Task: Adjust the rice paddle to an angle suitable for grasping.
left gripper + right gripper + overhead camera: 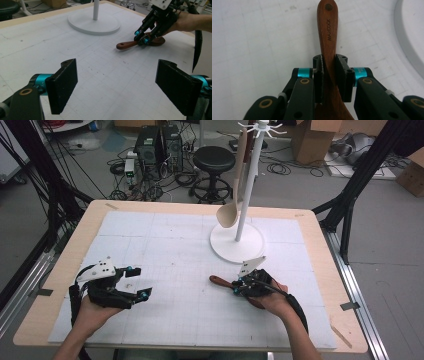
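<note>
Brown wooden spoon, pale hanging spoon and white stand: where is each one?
brown wooden spoon (pixel 328 27), right gripper view, on its handle.
pale hanging spoon (pixel 228 215), high view, on its bowl.
white stand (pixel 248 185), high view, on its pole.

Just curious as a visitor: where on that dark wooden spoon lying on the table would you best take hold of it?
On the narrow handle of the dark wooden spoon, from above, fingers on either side. It lies flat, and the right gripper already clamps it there.
</note>
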